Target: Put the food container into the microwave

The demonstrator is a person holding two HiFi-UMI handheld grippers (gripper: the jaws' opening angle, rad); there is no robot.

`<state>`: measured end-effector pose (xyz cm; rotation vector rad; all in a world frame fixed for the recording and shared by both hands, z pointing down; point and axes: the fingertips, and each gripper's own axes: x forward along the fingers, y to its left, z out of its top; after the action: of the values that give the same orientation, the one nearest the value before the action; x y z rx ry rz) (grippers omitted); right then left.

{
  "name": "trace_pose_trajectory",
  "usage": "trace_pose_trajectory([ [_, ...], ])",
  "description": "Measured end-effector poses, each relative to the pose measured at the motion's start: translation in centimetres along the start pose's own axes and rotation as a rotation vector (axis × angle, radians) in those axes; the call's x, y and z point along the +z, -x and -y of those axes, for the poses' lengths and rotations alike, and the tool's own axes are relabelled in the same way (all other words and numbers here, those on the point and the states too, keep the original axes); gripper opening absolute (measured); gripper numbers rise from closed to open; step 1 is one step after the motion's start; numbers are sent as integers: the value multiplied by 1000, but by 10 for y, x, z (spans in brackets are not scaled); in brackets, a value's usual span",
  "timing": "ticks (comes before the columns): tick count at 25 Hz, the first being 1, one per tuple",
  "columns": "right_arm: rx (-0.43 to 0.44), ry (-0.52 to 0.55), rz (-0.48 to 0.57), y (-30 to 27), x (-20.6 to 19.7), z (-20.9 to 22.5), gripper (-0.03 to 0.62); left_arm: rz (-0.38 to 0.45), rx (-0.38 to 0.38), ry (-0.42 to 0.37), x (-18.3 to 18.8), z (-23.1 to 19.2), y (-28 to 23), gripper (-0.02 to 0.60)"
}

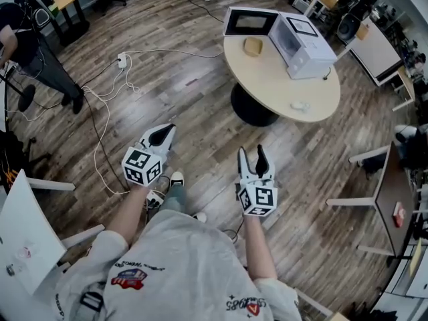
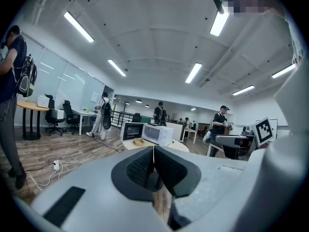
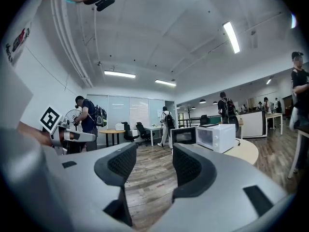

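Note:
A tan food container [image 1: 253, 46] [image 2: 139, 141] sits on a round beige table [image 1: 281, 89], just in front of a white microwave [image 1: 304, 45] [image 2: 157, 133] [image 3: 217, 137] whose door [image 1: 251, 22] stands open. Both grippers are well short of the table, over the wooden floor. My left gripper [image 1: 164, 134] [image 2: 153, 151] has its black pads pressed together with nothing between them. My right gripper [image 1: 252, 154] [image 3: 153, 153] stands open and empty, pointing level toward the table. The container is hidden in the right gripper view.
White cables and a power strip [image 1: 124, 62] trail across the floor left of the table. A person [image 1: 27, 45] stands at the far left; several people stand beyond the table [image 2: 161, 114]. Desks [image 1: 394, 186] line the right side. A small white object [image 1: 299, 105] lies on the table.

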<state>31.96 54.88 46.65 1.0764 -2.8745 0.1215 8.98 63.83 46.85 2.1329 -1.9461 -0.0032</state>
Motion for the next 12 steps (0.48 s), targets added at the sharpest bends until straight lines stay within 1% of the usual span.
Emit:
trace_pose_trajectory([
  [6,-1,1,-16,-71,7,10,222,-5,-1,20,10,-48,-49,8],
  [12,-30,-9,-29,-150,10,14,207,7,-21,11,30,-107,-97,8],
])
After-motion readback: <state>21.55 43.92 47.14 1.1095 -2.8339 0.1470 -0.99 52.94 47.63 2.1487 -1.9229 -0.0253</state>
